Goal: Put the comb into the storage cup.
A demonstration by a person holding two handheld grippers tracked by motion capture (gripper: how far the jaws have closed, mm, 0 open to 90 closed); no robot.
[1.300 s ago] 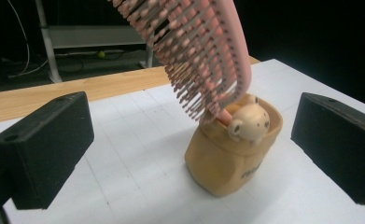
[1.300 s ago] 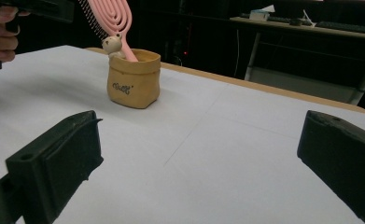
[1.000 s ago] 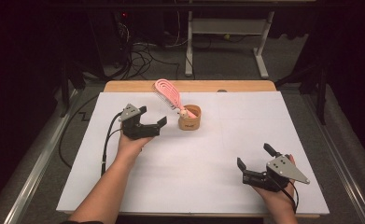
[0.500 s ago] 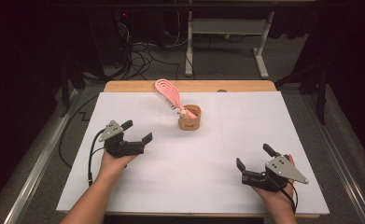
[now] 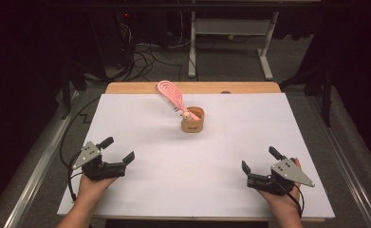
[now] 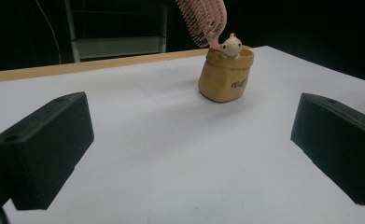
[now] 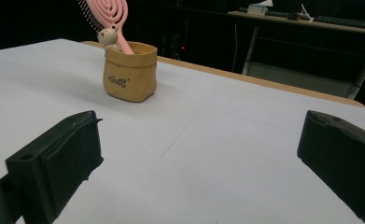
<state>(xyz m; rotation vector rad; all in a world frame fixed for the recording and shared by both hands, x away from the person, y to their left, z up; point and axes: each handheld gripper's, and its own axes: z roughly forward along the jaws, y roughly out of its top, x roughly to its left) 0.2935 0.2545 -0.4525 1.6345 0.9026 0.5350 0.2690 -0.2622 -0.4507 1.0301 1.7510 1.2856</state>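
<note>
Pink hairbrush (image 5: 170, 94) stands in tan pouch (image 5: 193, 120); left gripper (image 5: 117, 152) and right gripper (image 5: 259, 159), jaws released, rest near—apparently task-end rest.

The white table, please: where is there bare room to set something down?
Nearly all of the white table is bare: the middle between the left gripper and right gripper, and both sides of the tan pot. Only the pot with its pink brush takes space.

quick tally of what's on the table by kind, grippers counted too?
Pink plastic hairbrush: 1
Tan paper-bag-style holder with small bear figure: 1
Black two-jaw grippers, left gripper and right gripper, both open and holding nothing: 2
Total: 4
</note>
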